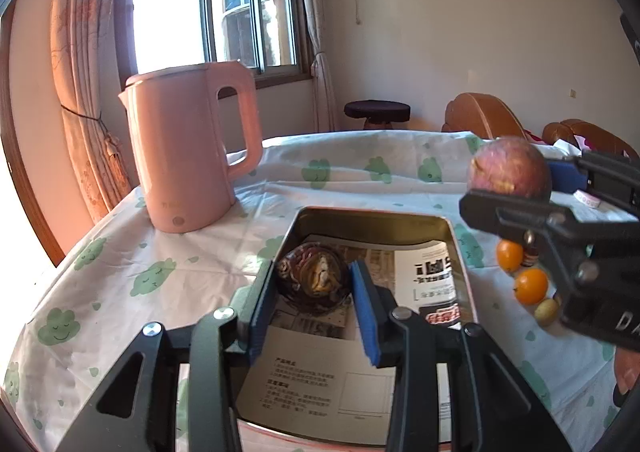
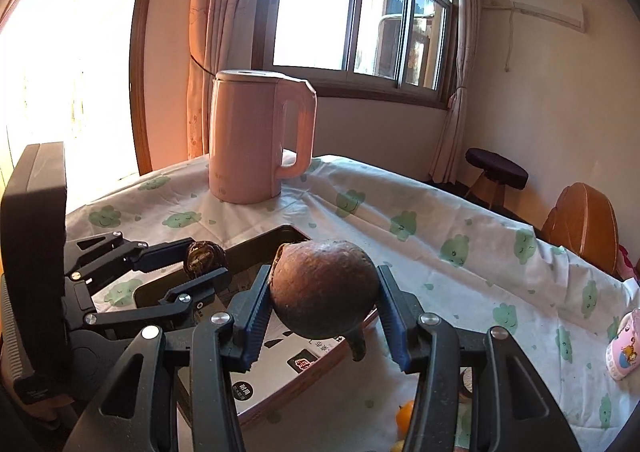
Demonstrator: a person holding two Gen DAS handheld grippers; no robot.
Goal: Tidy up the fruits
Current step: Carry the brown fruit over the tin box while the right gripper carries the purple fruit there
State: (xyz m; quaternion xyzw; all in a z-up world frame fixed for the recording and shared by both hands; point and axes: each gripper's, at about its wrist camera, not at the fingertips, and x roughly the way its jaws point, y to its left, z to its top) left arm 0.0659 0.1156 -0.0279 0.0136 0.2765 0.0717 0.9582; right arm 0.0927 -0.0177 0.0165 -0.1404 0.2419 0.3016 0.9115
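Left gripper (image 1: 312,288) is clamped on a small, dark, wrinkly fruit (image 1: 312,280) with brown and yellowish streaks, held over the metal tin (image 1: 464,252). Right gripper (image 2: 324,292) squeezes a bigger reddish-brown apple (image 2: 324,288), also above the tin. Papers in the tin have print, too blurry to read.

1. The surface (image 1: 360,187) wears a white cloth printed with green clouds.
2. A pink kettle (image 1: 188,147) stands on it.
3. A metal tin (image 1: 460,252) sits near the kettle.
4. Small orange fruits (image 1: 530,286) lie just beside the tin.
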